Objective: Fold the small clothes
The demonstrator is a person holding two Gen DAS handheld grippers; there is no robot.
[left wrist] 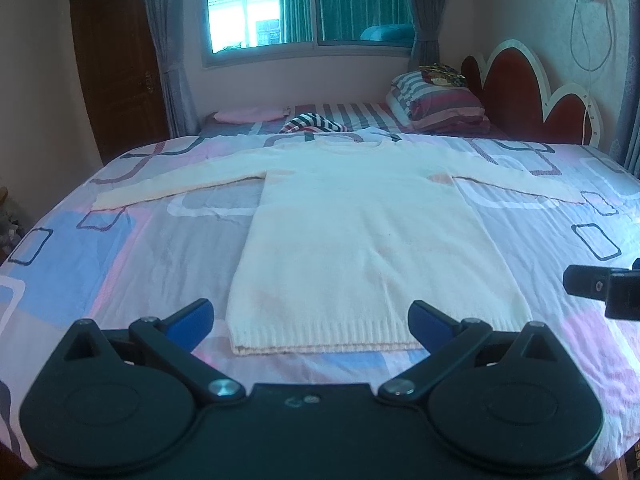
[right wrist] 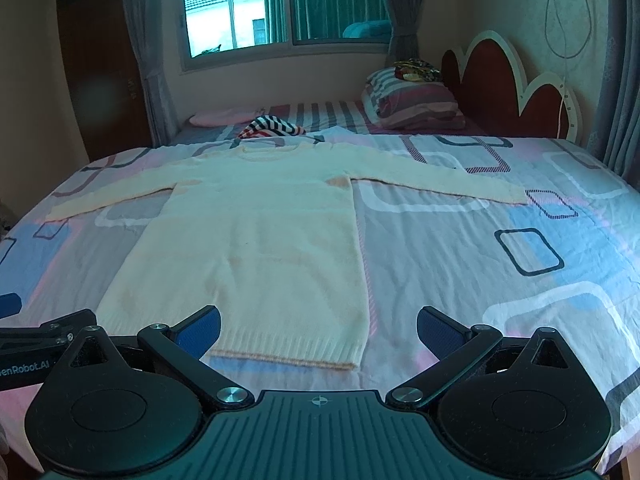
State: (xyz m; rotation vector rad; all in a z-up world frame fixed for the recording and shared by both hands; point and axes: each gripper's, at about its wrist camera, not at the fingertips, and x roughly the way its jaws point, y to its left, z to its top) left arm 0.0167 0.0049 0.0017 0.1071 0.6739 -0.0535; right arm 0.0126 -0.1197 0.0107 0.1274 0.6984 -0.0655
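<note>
A cream knitted sweater (left wrist: 360, 220) (right wrist: 260, 232) lies flat on the bed, both sleeves spread out sideways, ribbed hem toward me. My left gripper (left wrist: 310, 322) hovers open just in front of the hem, its blue pads wide apart and holding nothing. In the right wrist view my right gripper (right wrist: 318, 330) is also open, near the hem's right corner, nothing between its pads. The right gripper's black tip (left wrist: 600, 288) shows at the right edge of the left wrist view, and part of the left gripper (right wrist: 40, 336) at the left edge of the right one.
The bed cover (left wrist: 140, 248) has pink, blue and grey squares. Behind the sweater lie a striped garment (left wrist: 312, 123), a pink garment (left wrist: 248, 114) and stacked striped pillows (left wrist: 436, 100). A red headboard (left wrist: 520, 88) stands at the right, a wooden wardrobe (left wrist: 116, 60) at the left.
</note>
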